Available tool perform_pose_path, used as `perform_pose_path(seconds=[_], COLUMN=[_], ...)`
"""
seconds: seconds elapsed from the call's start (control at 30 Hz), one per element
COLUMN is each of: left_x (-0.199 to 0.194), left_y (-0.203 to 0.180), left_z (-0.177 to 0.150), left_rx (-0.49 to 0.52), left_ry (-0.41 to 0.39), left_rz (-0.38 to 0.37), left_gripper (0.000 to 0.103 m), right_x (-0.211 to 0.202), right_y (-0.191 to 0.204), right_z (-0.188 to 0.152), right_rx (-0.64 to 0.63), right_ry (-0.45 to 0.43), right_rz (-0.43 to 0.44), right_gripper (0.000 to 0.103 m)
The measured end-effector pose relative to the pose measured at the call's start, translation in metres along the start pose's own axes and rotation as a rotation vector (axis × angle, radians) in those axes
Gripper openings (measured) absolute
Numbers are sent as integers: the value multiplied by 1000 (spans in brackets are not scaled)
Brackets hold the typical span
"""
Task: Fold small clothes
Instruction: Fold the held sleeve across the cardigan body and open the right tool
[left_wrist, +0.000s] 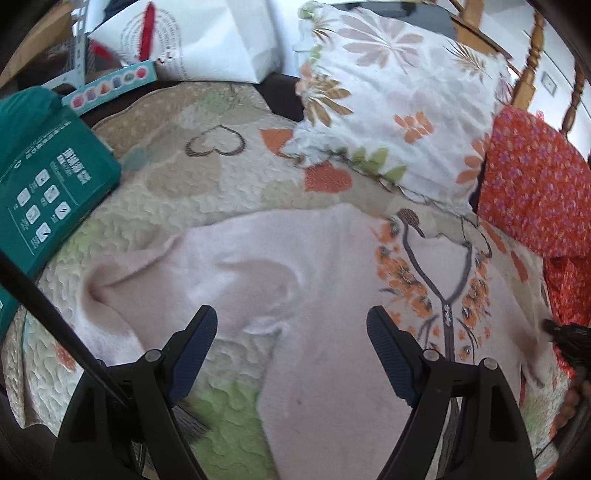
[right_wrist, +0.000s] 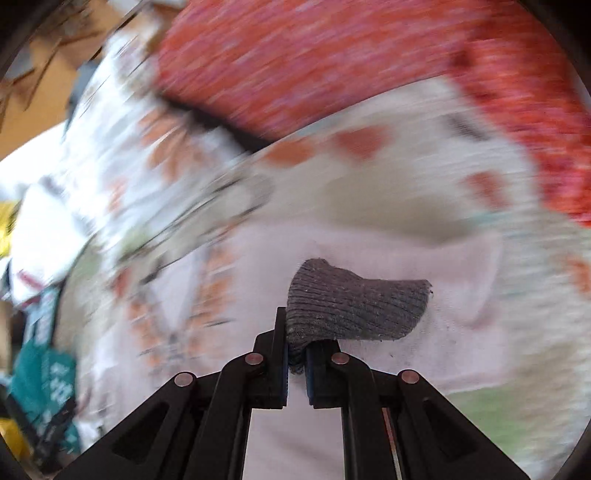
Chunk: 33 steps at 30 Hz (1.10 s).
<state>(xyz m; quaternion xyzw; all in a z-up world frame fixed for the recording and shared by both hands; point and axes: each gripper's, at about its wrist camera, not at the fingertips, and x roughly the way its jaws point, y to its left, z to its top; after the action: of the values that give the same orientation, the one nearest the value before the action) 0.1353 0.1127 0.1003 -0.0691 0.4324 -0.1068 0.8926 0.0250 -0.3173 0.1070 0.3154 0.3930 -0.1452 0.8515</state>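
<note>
The left gripper (left_wrist: 291, 332) hung over the bed with its jaws spread wide and nothing between them; its blue-padded fingers (left_wrist: 195, 354) stood apart above the cloth without touching it. Under them lay the pale pink garment (left_wrist: 280, 280), spread on the quilted bedspread (left_wrist: 207, 173), with one sleeve running off to the left and an orange flower pattern around a grey zip line on its right half. At the right edge of the left wrist view a dark piece of the other tool showed, too small to read.

The right wrist view gave what the left one could not: the right gripper (right_wrist: 296, 354) was closed tight on a grey ribbed cuff (right_wrist: 351, 299), the knit pinched between the pads and bulging out above and to the right of them. Whether that cuff belonged to the pink garment (right_wrist: 369, 369) lying below it could not be told. Everything behind the cuff was streaked by motion blur, so only colours came through there.

Farther off, the left view alone was sharp. A teal package (left_wrist: 48, 177) with white printed icons lay at the left on the bedspread, and a white pillow with orange and beige flowers (left_wrist: 391, 99) lay past the garment. Beside it on the right sat a red flowered cushion (left_wrist: 532, 184), which in the right view appeared only as a red smear (right_wrist: 314, 62) across the top. Beyond these stood a white paper bag (left_wrist: 207, 37) and a turned wooden bed frame (left_wrist: 532, 62).
</note>
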Motion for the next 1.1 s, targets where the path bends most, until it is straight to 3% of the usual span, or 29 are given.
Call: perform_pose_path(seconds=[0.2, 0.37, 0.53, 0.6, 0.67, 0.73, 0.87, 0.93, 1.03, 1.1], left_x=[-7, -4, -3, -4, -6, -6, -1, 1, -1, -3], left_y=[43, 70, 75, 76, 79, 82, 87, 89, 90, 90], left_z=[20, 27, 30, 31, 33, 33, 32, 31, 31, 32], left_rx=[-103, -198, -222, -231, -248, -262, -276, -281, -295, -309], left_ry=[-43, -29, -25, -30, -40, -46, -30, -19, -24, -28], left_rz=[34, 15, 4, 0, 2, 7, 22, 15, 12, -2], left_gripper=[82, 82, 82, 82, 82, 82, 82, 82, 82, 82], right_x=[86, 135, 168, 174, 175, 175, 185, 180, 170, 164], right_y=[111, 167, 195, 204, 215, 226, 249, 250, 243, 241], right_z=[-41, -69, -75, -74, -76, -80, -97, -99, -95, -94], right_rx=[-115, -196, -279, -300, -337, -372, -384, -416, -494, -547], right_ry=[158, 234, 242, 239, 237, 262, 429, 403, 298, 265], right_rz=[165, 172, 108, 87, 85, 132, 356, 336, 177, 132], right_gripper=[8, 8, 11, 15, 28, 34, 39, 40, 40, 40])
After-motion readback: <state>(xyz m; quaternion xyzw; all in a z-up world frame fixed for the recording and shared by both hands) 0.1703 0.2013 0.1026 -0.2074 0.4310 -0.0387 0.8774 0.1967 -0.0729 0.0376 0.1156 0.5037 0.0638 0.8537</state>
